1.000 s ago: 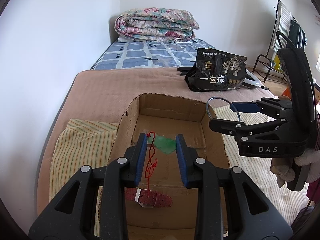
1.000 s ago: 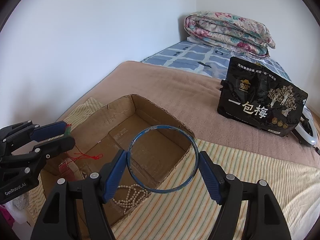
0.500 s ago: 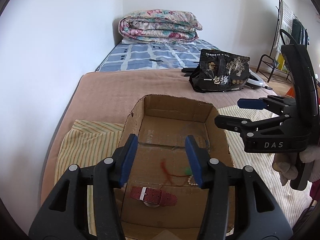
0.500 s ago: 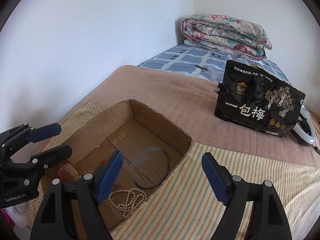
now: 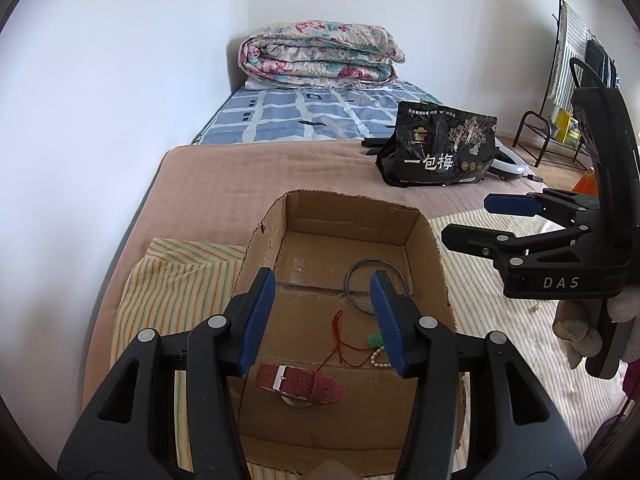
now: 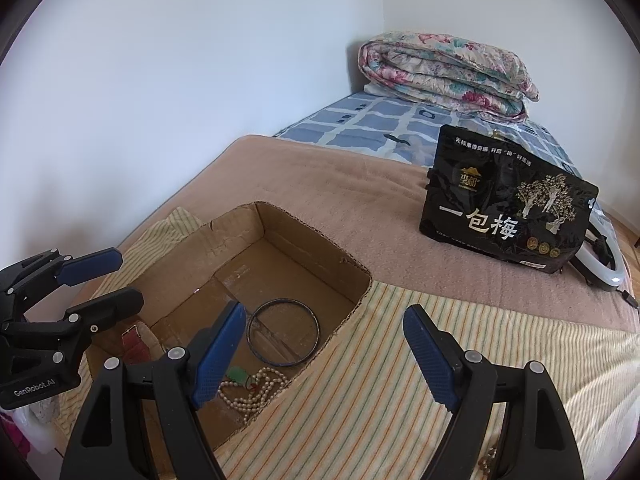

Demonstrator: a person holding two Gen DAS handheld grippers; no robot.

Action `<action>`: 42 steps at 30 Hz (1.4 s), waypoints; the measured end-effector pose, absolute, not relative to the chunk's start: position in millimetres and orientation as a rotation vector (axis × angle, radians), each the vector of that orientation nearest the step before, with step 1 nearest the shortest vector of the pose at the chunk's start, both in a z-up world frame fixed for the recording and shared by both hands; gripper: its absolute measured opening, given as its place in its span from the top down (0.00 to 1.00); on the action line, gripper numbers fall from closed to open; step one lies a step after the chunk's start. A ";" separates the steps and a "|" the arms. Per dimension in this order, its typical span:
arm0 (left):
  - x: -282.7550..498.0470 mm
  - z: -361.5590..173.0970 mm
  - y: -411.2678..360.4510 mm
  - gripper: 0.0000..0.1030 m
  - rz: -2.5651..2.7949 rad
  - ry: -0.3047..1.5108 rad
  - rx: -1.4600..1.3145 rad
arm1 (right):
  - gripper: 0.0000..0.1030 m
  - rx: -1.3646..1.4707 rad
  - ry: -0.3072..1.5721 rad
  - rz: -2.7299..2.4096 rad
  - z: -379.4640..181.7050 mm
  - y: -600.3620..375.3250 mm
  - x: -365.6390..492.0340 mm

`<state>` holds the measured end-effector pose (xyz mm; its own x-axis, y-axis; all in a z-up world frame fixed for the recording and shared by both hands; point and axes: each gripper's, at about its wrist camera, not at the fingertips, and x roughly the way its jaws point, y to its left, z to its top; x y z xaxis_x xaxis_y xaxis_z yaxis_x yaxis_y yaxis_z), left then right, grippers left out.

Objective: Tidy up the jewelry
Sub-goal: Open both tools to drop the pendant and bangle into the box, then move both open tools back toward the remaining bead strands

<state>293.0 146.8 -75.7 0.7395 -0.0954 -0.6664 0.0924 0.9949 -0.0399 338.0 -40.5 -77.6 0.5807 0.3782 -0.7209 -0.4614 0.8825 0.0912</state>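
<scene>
Both tools hang empty over the box (image 5: 424, 240) on the bed: the left tool (image 5: 322, 316) has just opened partway, the right tool (image 6: 324, 348) stands wide. Inside lie the bangle (image 6: 283, 332) flat at the far right, the pendant (image 5: 375, 338) on its limp red cord, soft pearls (image 6: 256, 394), and the watch (image 5: 301, 378) nearest, its strap running left-right. The bangle looks stiff and slippery; I'd grip its rim.

Your way into the cardboard box (image 5: 438, 264) is open from above; its four walls block any sideways entry. On its floor the bangle (image 5: 376, 286) sits toward the far wall, watch (image 5: 302, 383), red cord (image 5: 340, 340) and pearls (image 6: 256, 392) near you. The black bag (image 5: 440, 148) stands well beyond the box.
</scene>
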 end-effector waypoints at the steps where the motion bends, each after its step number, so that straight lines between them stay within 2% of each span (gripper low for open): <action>1: 291.7 -74.0 145.7 0.51 -0.102 0.730 -0.001 | 0.19 -0.110 0.812 0.492 -75.7 -41.6 336.6; 19: 263.2 -37.5 112.3 0.51 -0.117 0.683 0.027 | 0.19 -0.082 0.747 0.469 -36.4 -93.5 298.3; 42: 235.1 -24.1 10.6 0.51 -0.252 0.676 0.062 | 0.19 -0.013 0.714 0.276 -12.6 -258.5 228.7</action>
<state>235.1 10.6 -24.1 0.7506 -0.2108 -0.6262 0.2507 0.9677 -0.0253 228.7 -258.5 -12.6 0.7208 0.2452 -0.6483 -0.2540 0.9637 0.0822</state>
